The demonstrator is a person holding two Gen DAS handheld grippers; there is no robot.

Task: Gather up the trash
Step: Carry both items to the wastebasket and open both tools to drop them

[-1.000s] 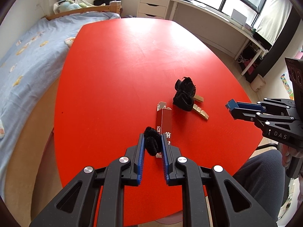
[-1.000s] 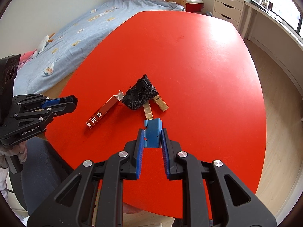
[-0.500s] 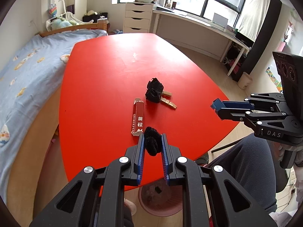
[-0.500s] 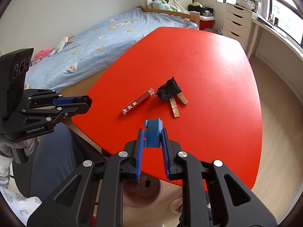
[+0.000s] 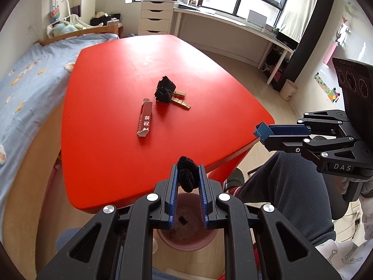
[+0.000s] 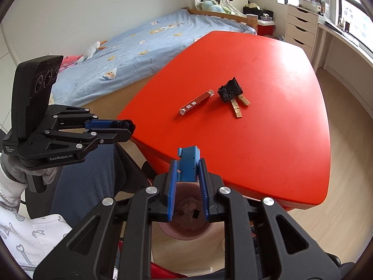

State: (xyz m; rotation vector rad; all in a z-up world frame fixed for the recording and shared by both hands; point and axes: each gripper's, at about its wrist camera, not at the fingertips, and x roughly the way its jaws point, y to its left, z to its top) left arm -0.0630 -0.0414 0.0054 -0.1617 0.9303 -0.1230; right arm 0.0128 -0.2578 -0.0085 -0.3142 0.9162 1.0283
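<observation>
My left gripper (image 5: 188, 175) is shut on a black fuzzy wad (image 5: 185, 176) and holds it above a pink trash bin (image 5: 186, 233) on the floor by the red table's (image 5: 112, 98) near edge. My right gripper (image 6: 187, 168) is shut on a blue box (image 6: 188, 164), also over the pink trash bin (image 6: 186, 224). On the table lie a red carton (image 5: 145, 121), a black crumpled wad (image 5: 164, 89) and two wooden clothespins (image 5: 180, 101). Each gripper shows in the other view: the left gripper (image 6: 127, 129), the right gripper (image 5: 262, 131).
A bed with a blue cover (image 6: 144, 39) runs along the table's left side. A white drawer unit (image 5: 155, 18) and a long desk (image 5: 233, 30) stand under the window. The person's leg (image 5: 286, 186) is beside the bin. A small beige bin (image 5: 288, 89) stands at right.
Both grippers have pulled back from the table and risen, each keeping its item. They now hang past the table's near edge over the pink bin.
</observation>
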